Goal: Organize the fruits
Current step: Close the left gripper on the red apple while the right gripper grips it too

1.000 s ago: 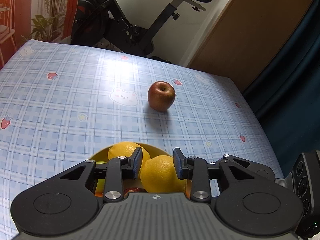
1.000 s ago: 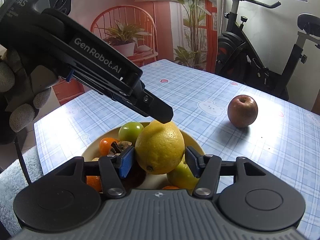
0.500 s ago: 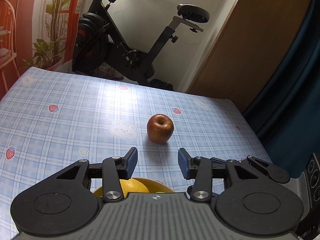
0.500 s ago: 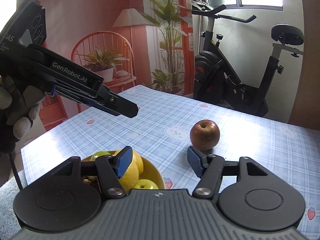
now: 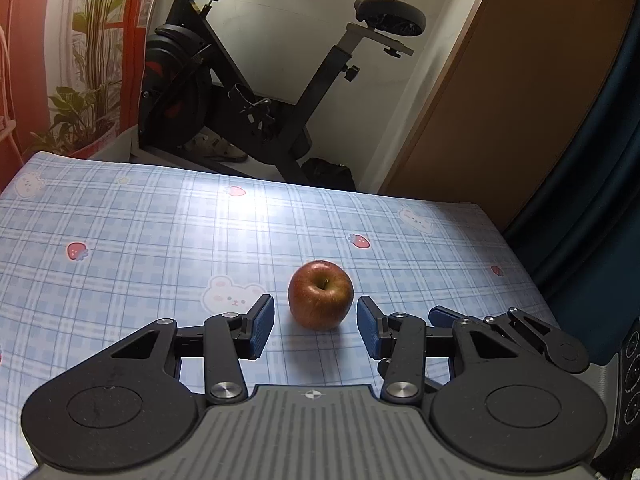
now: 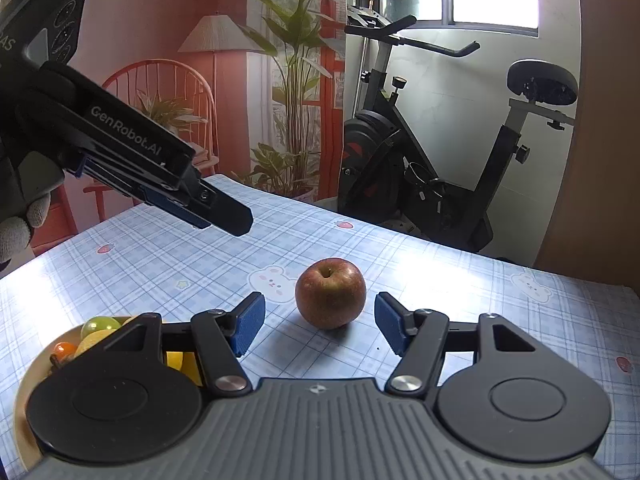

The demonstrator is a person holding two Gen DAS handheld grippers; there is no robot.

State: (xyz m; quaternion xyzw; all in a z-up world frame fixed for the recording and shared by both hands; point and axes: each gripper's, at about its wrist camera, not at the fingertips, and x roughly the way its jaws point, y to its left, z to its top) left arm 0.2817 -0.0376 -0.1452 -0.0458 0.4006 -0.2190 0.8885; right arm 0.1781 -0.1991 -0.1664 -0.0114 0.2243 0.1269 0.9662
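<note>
Bowl [image 6: 32,364] sits mostly hidden behind right gripper [image 6: 318,326].

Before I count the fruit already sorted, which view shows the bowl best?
The right wrist view: the yellow bowl sits at lower left with fruit visible, though the right gripper hides much of it. The left wrist view shows no bowl, only the apple.

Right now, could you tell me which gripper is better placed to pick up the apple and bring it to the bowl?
Probably the right gripper: it is open, the apple is centred just ahead, and the bowl lies beside it. The left gripper hovers higher.
</note>
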